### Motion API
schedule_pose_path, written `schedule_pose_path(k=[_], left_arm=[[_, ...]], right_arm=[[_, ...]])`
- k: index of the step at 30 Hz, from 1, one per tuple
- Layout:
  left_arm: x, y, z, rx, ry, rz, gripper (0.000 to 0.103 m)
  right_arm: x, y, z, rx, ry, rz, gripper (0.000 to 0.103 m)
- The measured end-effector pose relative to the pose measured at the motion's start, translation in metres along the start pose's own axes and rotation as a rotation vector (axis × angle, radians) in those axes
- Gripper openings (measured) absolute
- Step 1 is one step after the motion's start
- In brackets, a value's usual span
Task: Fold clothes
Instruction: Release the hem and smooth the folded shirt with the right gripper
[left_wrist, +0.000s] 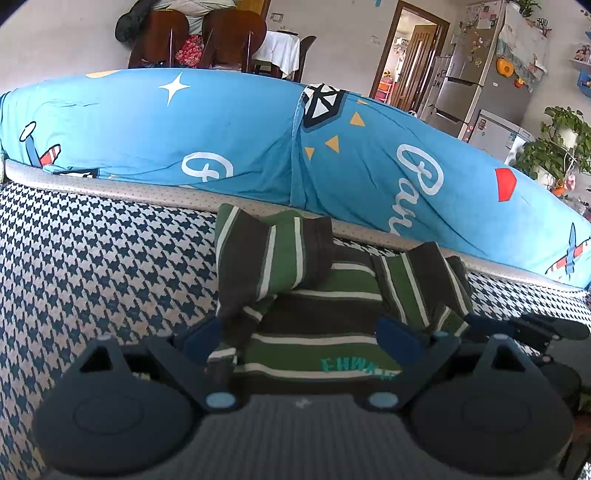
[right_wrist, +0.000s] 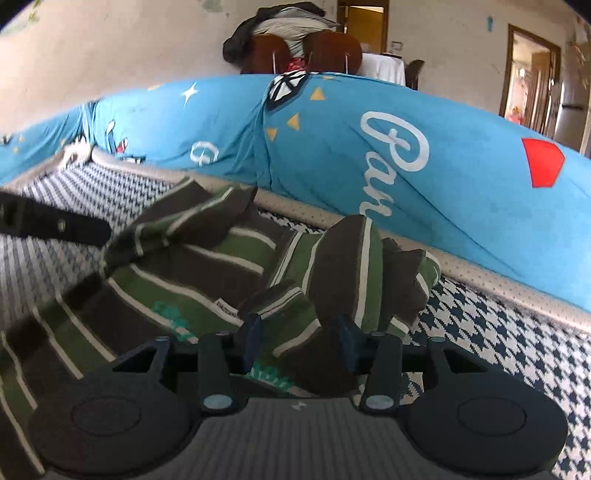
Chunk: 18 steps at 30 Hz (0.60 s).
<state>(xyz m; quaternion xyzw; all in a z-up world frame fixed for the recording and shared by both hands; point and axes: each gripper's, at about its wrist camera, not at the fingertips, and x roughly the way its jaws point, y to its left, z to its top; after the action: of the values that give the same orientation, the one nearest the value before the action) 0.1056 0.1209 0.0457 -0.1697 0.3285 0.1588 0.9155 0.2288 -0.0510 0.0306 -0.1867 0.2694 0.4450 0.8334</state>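
Note:
A striped shirt (left_wrist: 317, 295) in green, brown and white lies on the houndstooth sofa seat (left_wrist: 92, 258), both sleeves folded in over its body. My left gripper (left_wrist: 301, 339) hovers wide open over the shirt's near part, and its left finger (left_wrist: 203, 339) is beside the left sleeve's end. In the right wrist view the shirt (right_wrist: 192, 273) fills the middle. My right gripper (right_wrist: 300, 339) stands part open with a bunched fold of the right sleeve between its fingers, loose on the left side. The left gripper's finger (right_wrist: 55, 225) shows at the left edge.
A blue printed cushion cover (left_wrist: 221, 129) runs along the sofa back behind a grey piped edge (left_wrist: 147, 192). The right gripper's finger (left_wrist: 535, 328) reaches in at the right. Chairs (left_wrist: 229, 37), a fridge (left_wrist: 480, 92) and a plant (left_wrist: 554, 147) stand beyond.

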Motion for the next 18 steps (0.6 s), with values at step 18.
schedule_pose_path(k=[18], left_arm=[[0.004, -0.008, -0.001, 0.012, 0.026, -0.014, 0.095]], right_arm=[[-0.084, -0.042, -0.002, 0.358, -0.203, -0.33, 0.005]])
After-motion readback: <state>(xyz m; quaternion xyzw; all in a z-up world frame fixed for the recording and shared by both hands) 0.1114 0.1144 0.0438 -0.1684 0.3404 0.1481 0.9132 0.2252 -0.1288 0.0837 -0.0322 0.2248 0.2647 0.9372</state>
